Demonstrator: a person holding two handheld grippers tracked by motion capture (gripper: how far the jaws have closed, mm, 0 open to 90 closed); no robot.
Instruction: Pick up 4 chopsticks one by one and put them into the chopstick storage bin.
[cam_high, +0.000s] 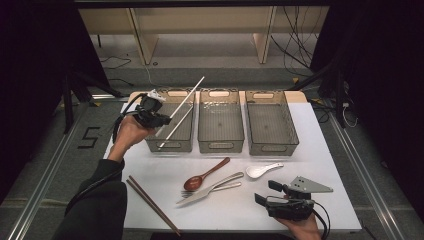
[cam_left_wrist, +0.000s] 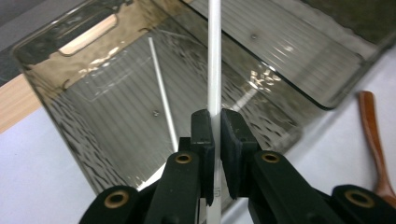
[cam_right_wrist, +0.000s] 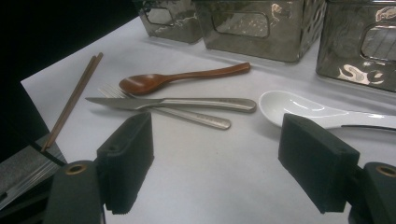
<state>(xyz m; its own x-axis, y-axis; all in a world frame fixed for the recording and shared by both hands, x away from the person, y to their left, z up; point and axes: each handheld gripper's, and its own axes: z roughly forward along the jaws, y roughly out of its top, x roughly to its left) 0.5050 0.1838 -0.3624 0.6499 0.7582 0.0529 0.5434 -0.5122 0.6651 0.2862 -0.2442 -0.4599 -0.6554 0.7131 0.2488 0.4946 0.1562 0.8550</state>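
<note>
White chopstick (cam_high: 187, 97) clamped in left gripper (cam_high: 161, 120), long axis slanting far-right over left bin (cam_high: 170, 145); right gripper (cam_high: 265, 192) jaws wide apart, holding nothing, near white spoon (cam_high: 262, 170).

The left gripper (cam_high: 161, 120), upper left of the high view, is black with a trailing black cable; its arm wears a dark sleeve (cam_high: 97, 207). The right gripper (cam_high: 263, 192), lower right, carries a grey triangular plate (cam_high: 309, 185). Brass-coloured rivets, probably screws, sit in the black jaws.
</note>
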